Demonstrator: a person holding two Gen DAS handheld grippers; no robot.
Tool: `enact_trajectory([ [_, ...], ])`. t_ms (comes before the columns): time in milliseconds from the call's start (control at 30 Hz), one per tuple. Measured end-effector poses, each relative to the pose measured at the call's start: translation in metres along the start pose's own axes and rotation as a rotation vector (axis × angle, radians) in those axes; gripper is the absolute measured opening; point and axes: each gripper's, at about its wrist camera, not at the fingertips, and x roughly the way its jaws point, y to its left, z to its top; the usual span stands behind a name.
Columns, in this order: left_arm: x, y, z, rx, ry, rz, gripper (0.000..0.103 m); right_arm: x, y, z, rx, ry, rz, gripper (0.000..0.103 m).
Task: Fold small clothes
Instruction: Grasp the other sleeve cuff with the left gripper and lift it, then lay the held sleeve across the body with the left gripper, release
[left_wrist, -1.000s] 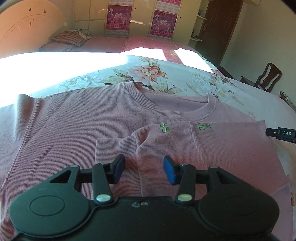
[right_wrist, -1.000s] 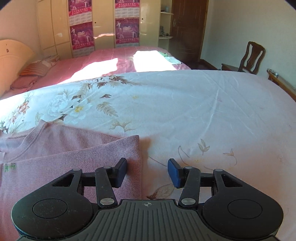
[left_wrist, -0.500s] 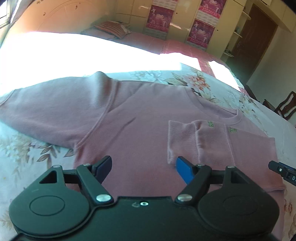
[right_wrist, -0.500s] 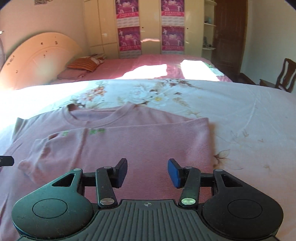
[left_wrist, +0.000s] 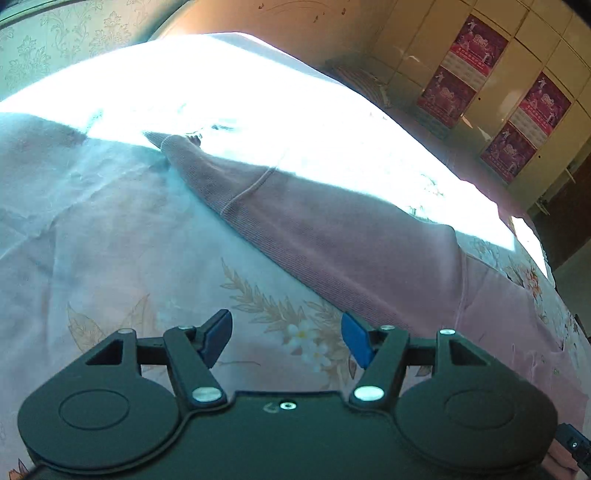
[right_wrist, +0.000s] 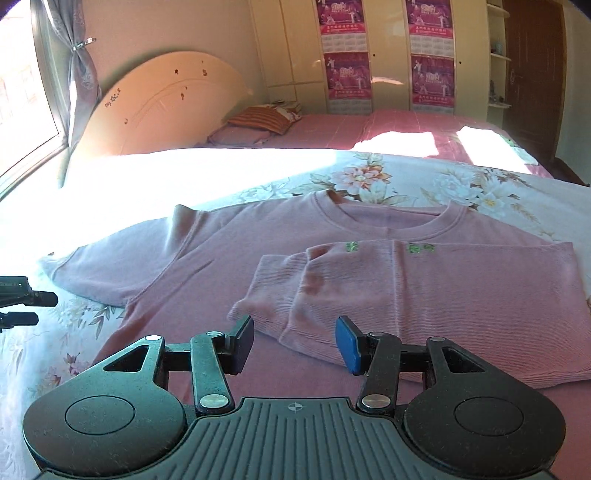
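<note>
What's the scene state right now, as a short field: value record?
garment: pink sweater, flat on floral bedsheet
folded: one sleeve laid across chest
unfolded: other sleeve stretched out sideways, cuff in sun glare
left gripper: open, empty, over the sheet beside the outstretched sleeve
right gripper: open, empty, over the sweater's lower front
background: second bed, striped pillow
</note>
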Motion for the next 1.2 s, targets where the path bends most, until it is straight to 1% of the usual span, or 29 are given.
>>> enact_trajectory([
  [200, 0.034, 0.045, 0.043, -0.086, -0.020, -0.002, 0.063, 0.035, 0.050, 0.006, -0.025, 0.028, 0.024, 0.049],
  [233, 0.039, 0.049, 0.049, -0.095, -0.020, -0.005, 0.061, 0.041, 0.057, 0.007, -0.030, 0.031, 0.027, 0.049],
  [267, 0.046, 0.055, 0.055, -0.109, -0.020, -0.019, 0.059, 0.046, 0.062, 0.009, -0.033, 0.033, 0.029, 0.049],
  [433, 0.074, 0.071, 0.082, -0.167, -0.063, -0.107, 0.059, 0.077, 0.092, 0.015, -0.048, 0.051, 0.042, 0.049],
  [500, 0.081, 0.072, 0.089, -0.178, -0.085, -0.116, 0.051, 0.087, 0.098, 0.017, -0.062, 0.055, 0.032, 0.049],
  [533, 0.085, 0.071, 0.092, -0.172, -0.097, -0.106, 0.039, 0.093, 0.101, 0.017, -0.071, 0.056, 0.024, 0.049],
  [567, 0.087, 0.070, 0.094, -0.168, -0.103, -0.094, 0.025, 0.098, 0.103, 0.018, -0.079, 0.060, 0.019, 0.049],
  [633, 0.090, 0.072, 0.095, -0.175, -0.110, -0.079, 0.012, 0.107, 0.106, 0.020, -0.087, 0.066, 0.012, 0.049],
  [667, 0.089, 0.072, 0.094, -0.178, -0.115, -0.079, 0.008, 0.112, 0.109, 0.020, -0.093, 0.069, 0.010, 0.049],
  [767, 0.083, 0.071, 0.094, -0.162, -0.135, -0.090, 0.005, 0.125, 0.115, 0.019, -0.115, 0.077, 0.003, 0.049],
  [833, 0.072, 0.062, 0.096, -0.131, -0.162, -0.110, 0.005, 0.140, 0.121, 0.012, -0.150, 0.124, -0.008, 0.049],
  [900, 0.055, 0.048, 0.099, -0.086, -0.194, -0.154, 0.005, 0.143, 0.126, 0.004, -0.203, 0.102, -0.032, 0.050],
  [933, 0.046, 0.040, 0.100, -0.062, -0.209, -0.171, 0.005, 0.143, 0.126, 0.005, -0.203, 0.105, -0.031, 0.050],
  [967, 0.034, 0.025, 0.100, -0.018, -0.229, -0.202, 0.005, 0.142, 0.123, 0.007, -0.187, 0.112, -0.020, 0.050],
  [1000, 0.026, 0.014, 0.100, 0.015, -0.241, -0.225, 0.005, 0.138, 0.116, 0.011, -0.141, 0.112, 0.013, 0.050],
  [1067, 0.005, -0.024, 0.093, 0.116, -0.262, -0.292, 0.005, 0.123, 0.102, 0.017, -0.058, 0.087, 0.051, 0.050],
  [1133, -0.010, -0.059, 0.082, 0.193, -0.262, -0.357, 0.005, 0.104, 0.087, 0.020, -0.012, 0.060, 0.059, 0.050],
  [1200, -0.020, -0.102, 0.060, 0.294, -0.252, -0.421, 0.005, 0.085, 0.066, 0.021, 0.031, 0.036, 0.051, 0.050],
])
